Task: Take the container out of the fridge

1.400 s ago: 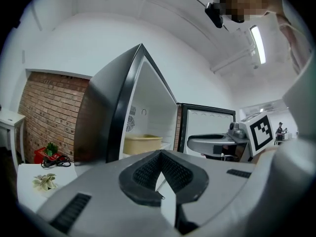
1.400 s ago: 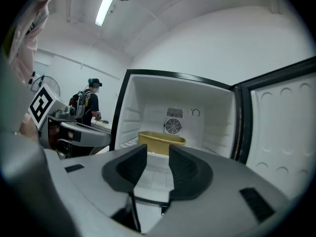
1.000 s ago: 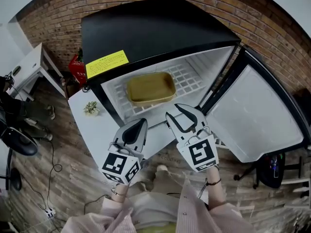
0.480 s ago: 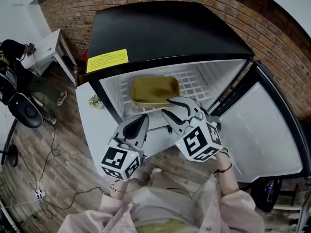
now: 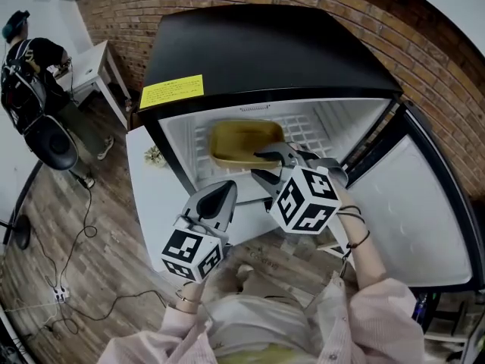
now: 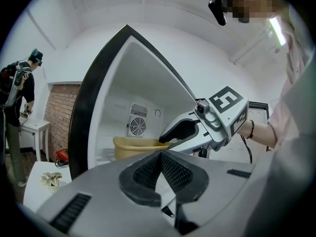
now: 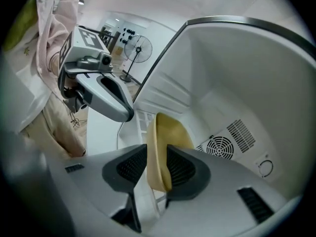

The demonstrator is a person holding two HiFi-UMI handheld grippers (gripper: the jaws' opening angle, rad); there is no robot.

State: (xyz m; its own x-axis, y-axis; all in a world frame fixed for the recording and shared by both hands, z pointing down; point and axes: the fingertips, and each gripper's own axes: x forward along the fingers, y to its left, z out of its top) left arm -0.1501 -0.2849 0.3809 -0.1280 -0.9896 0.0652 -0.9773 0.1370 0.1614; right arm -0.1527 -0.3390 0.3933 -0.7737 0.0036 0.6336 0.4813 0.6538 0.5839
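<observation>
Right claw (image 7: 157, 168), open outside the fridge (image 5: 265, 44) a second ago, now pinches the near wall of the container (image 5: 239, 139), so I can start drawing it out, while my left claw (image 6: 160, 171) waits shut and empty.

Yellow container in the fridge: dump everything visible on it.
The container is a mustard-yellow, open-topped rectangular tub with rounded corners, plastic-looking and apparently empty. It sits upright on the white wire shelf inside the open fridge. The right gripper pinches the tub's near rim between both pads.
</observation>
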